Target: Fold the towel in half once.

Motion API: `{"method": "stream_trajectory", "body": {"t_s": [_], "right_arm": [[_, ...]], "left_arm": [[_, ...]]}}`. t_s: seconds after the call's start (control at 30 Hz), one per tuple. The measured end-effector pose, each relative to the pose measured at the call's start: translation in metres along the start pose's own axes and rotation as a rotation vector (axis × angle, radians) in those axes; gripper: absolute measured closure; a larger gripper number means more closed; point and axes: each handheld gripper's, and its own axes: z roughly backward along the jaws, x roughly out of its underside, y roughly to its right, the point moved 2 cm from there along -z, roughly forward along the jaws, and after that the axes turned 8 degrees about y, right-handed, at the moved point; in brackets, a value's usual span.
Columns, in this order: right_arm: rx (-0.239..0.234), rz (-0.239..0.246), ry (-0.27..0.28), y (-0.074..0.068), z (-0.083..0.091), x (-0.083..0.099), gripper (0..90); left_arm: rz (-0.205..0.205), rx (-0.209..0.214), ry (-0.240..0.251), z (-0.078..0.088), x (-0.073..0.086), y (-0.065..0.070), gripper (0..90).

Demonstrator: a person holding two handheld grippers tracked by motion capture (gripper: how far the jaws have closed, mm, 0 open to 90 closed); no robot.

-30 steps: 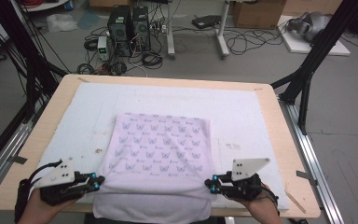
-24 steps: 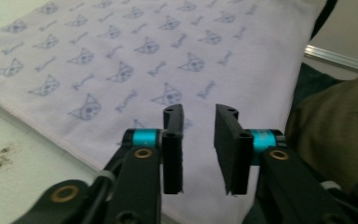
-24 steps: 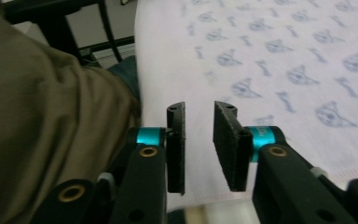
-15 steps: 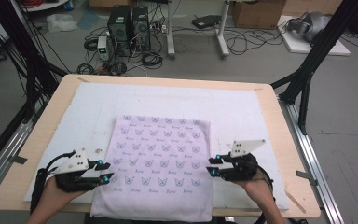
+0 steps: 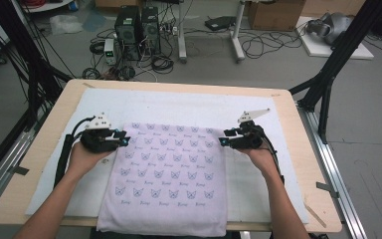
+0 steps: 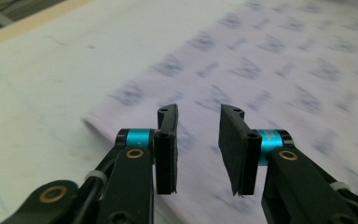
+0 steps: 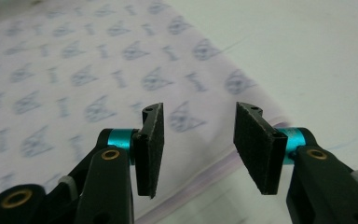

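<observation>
The left gripper [image 5: 123,139] has its two black jaws spread apart with nothing between the pads; in the left gripper view [image 6: 198,149] the gap between them is empty air, and they have just been closing a little after springing apart. Under and ahead of those jaws lies the pale lilac folded cloth printed with small blue butterfly motifs [image 6: 270,79], its left edge running just to the outer side of the left-hand jaw. Beyond that edge is the white padded mat [image 6: 51,88] that covers the light wooden table [image 5: 45,139].

The right gripper [image 5: 224,141] also stands with its jaws parted and holds nothing; its jaws have just been opening. In the right gripper view [image 7: 198,149] the cloth [image 7: 74,84] spreads out under the left-hand jaw and away to that side, while its folded right edge passes below the gap and slants off toward the right-hand jaw, with bare mat [image 7: 307,60] past it.

From the high view, the two grippers face each other across the upper part of the cloth [image 5: 166,174], each at one of its side edges near the far corners, the left hand [image 5: 87,158] and right hand [image 5: 261,157] behind them. The cloth lies flat between the grippers and runs back toward the person, its near edge hanging slightly over the table's front. Past the table's far edge, two black computer towers [image 5: 139,25] stand on the grey floor among loose cables.
</observation>
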Motion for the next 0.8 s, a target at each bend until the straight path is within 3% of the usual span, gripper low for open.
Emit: {"method": "stream_trajectory", "body": {"t_s": [0.13,0.27,0.33,0.43,0.57,0.7,0.73,0.77,0.8], "right_arm": [[0.054,0.001,-0.037,0.022,-0.015,-0.008,47.6],[0.074,-0.018,-0.043,0.035,-0.023,-0.004,45.3],[0.085,-0.036,-0.059,0.04,-0.026,0.001,43.7],[0.082,-0.052,-0.067,0.044,-0.031,0.006,42.8],[0.073,-0.063,-0.064,0.043,-0.038,0.007,42.8],[0.07,-0.069,-0.101,0.043,-0.047,0.011,54.2],[0.075,-0.065,-0.098,0.042,-0.047,0.011,65.5],[0.029,-0.076,-0.097,0.042,-0.048,0.01,74.4],[0.022,-0.062,-0.109,0.04,-0.049,0.009,79.3]], "left_arm": [[0.059,-0.044,-0.057,-0.021,-0.002,-0.027,61.3],[0.124,-0.077,-0.078,-0.034,0.004,-0.044,52.9],[0.162,-0.064,-0.084,-0.039,0.01,-0.047,49.3],[0.182,-0.075,-0.119,-0.046,0.016,-0.049,42.9],[0.208,-0.097,-0.122,-0.052,0.021,-0.051,39.6],[0.177,-0.083,-0.116,-0.053,0.02,-0.048,58.5],[0.168,-0.063,-0.115,-0.053,0.02,-0.047,70.0],[0.166,-0.053,-0.111,-0.054,0.02,-0.047,76.9],[0.161,-0.051,-0.116,-0.054,0.019,-0.046,79.6]]}}
